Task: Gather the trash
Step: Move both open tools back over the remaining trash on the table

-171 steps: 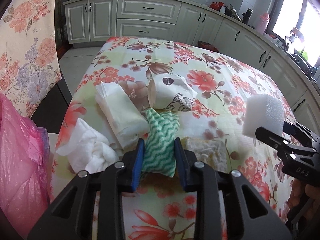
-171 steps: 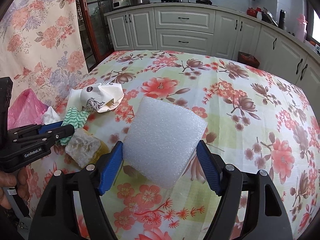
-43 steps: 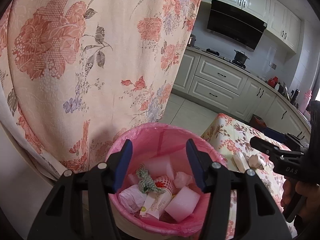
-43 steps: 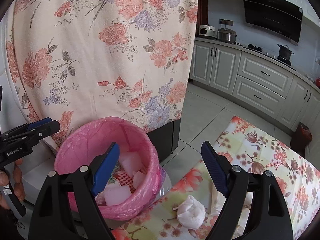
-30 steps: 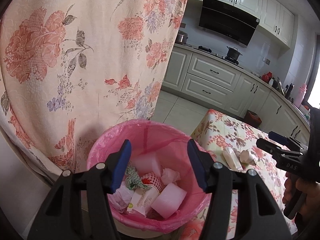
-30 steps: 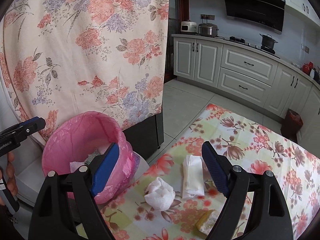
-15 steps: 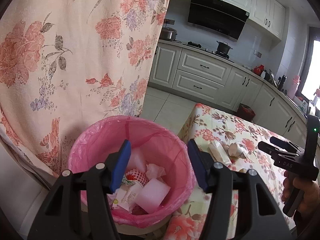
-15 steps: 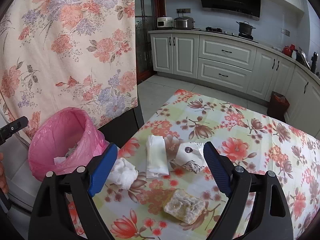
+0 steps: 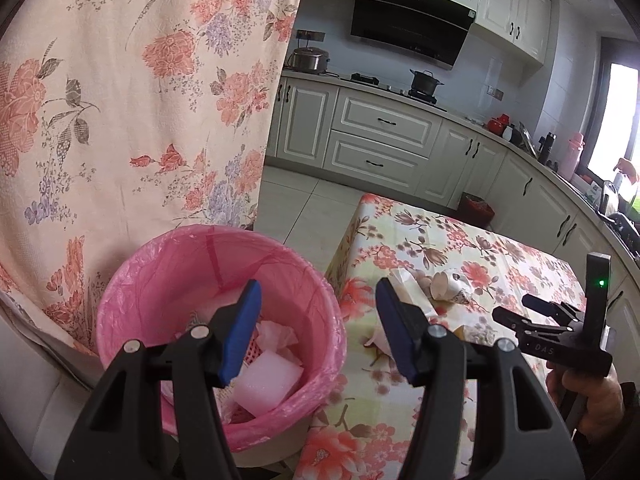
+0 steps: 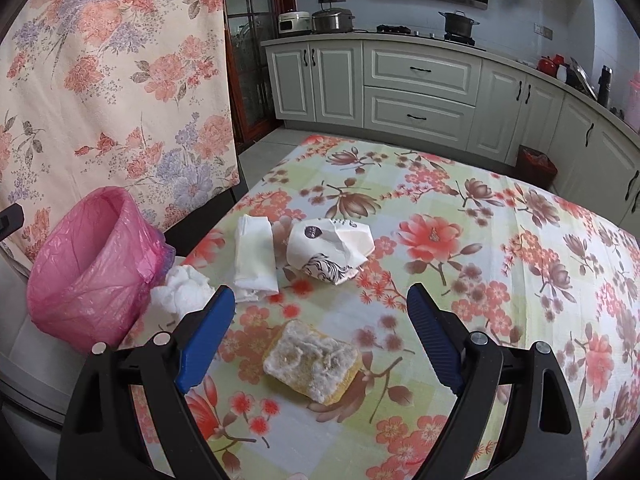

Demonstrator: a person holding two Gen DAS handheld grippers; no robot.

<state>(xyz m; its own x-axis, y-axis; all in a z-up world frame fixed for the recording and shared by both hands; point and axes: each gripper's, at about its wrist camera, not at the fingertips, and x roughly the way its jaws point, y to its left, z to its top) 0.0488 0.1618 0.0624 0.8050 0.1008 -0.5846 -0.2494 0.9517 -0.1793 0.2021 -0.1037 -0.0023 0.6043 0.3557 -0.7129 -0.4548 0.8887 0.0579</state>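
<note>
the bin's [image 9: 224, 248] contents are partly hidden behind the left gripper [image 9: 318, 330]; the tissue pack [image 9: 402, 280] too.

White kitchen cabinets [image 10: 420, 80] line the far wall under a black range hood [image 9: 412, 28], beside a floral curtain [image 9: 132, 92]

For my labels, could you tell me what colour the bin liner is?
Pink; the bin liner shows best in the left wrist view.

So the bin [image 10: 86, 276] sits just off the desk [image 10: 500, 280] at its 9 o'clock edge. On the desk, the crumpled tissue [image 10: 182, 288] is nearest the bin, the folded napkin [image 10: 256, 258] at its 2 o'clock, the paper cup [image 10: 330, 250] at 3 o'clock of the napkin, and the sponge [image 10: 312, 362] at 6 o'clock of the cup.
</note>
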